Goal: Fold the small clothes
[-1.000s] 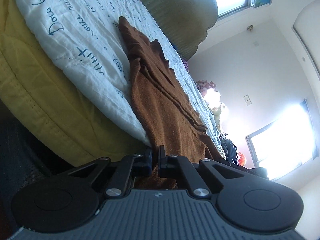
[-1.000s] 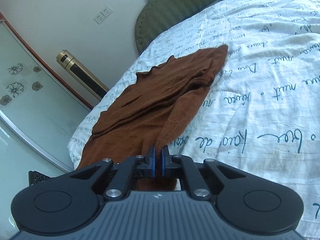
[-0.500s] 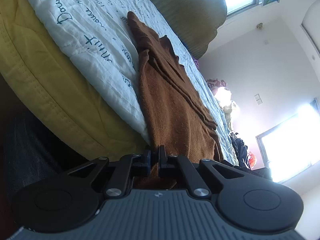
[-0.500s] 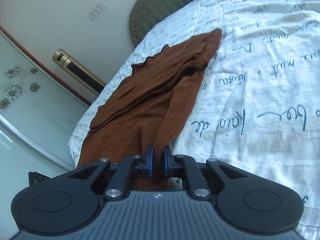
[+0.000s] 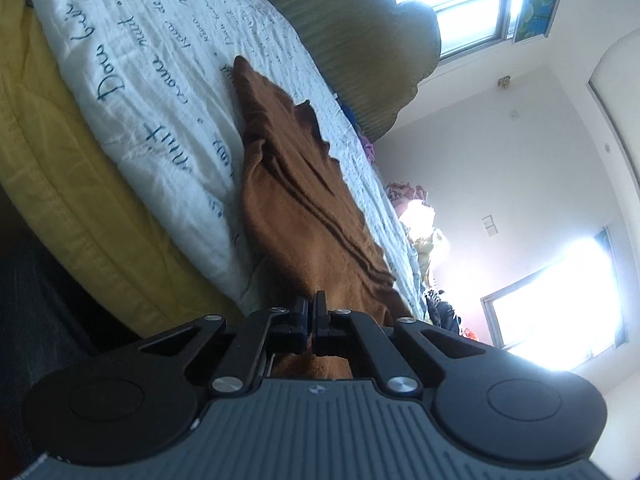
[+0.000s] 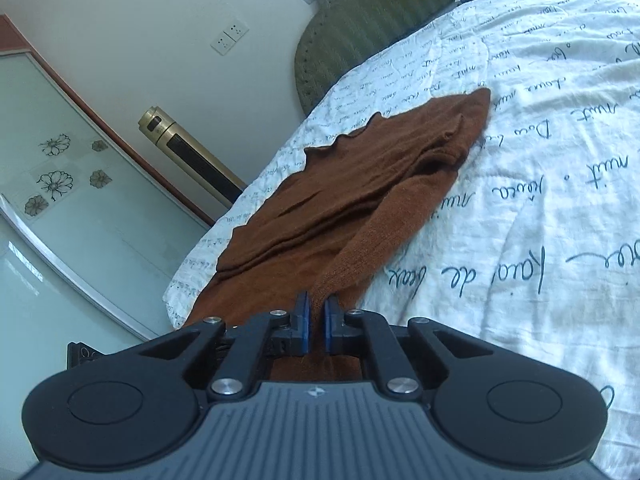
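at bottom centre, the left gripper [image 5: 311, 312] is pinched tight on the near hem of the brown top [image 5: 296, 216]. right gripper [image 6: 314, 314] clamps a fold of it too. beyond, the top lies lengthwise up the quilt [image 6: 540, 168] toward the green headboard [image 6: 372, 12].

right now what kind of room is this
A bedroom, most likely: a bed with a white script-printed quilt, a green padded headboard, and a brown sweater spread on the quilt for folding.
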Motion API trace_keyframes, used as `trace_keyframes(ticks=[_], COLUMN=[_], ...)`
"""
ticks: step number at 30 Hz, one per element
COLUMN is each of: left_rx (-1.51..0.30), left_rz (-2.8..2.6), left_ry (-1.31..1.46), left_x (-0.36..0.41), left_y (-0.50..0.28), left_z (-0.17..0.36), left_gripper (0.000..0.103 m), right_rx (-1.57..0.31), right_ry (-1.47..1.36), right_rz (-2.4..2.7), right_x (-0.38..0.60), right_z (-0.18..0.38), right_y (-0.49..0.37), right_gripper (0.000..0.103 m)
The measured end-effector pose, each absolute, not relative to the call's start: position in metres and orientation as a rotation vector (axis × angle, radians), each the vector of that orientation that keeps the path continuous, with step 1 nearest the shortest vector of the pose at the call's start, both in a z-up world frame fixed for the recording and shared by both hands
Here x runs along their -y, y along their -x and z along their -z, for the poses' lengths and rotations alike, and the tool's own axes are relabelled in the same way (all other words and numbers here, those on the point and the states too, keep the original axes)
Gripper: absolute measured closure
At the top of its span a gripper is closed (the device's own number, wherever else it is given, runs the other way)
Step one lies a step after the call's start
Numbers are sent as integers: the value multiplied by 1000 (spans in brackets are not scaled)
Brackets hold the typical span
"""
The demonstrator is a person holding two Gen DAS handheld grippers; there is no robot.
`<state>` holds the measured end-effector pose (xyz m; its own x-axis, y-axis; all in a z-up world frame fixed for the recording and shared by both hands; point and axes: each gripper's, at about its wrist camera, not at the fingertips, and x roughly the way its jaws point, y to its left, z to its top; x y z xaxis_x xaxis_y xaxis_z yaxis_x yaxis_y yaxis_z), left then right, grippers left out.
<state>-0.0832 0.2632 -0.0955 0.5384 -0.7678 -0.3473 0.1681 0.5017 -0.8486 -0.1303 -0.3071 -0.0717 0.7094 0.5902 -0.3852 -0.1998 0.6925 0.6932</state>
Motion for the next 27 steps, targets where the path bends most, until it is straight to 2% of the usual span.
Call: trace_keyframes(ticks=[10,16,19,22,24,25,27], left_rx=[-761,-834,-893,-855,-846,-850,-874], left_rz=[623,540,545,578,611,632,664], left_ry=[822,793,778,799,792,785,782], left_x=[-256,-251,-245,-250,-253,-254,-256], left_y=[19,-23,-37,-19,2,12,33], left_z=[66,91,117,117,113,113,121], left_gripper=[103,103,103,101,91,88,88], right_rx=[-554,-641,-707,-709,-696,-670,-675], right_ry=[-678,-679,-703,-712,-687,-674,-660], right_rz=[-408,-280,-291,-297,-316,-338,-368], right_x=[341,356,357,355,352,350,346], right_z=[41,79,104,106,98,94,92], right_y=[101,68,57,67,84,95,113], right_gripper=[97,97,93,76,10,3,3])
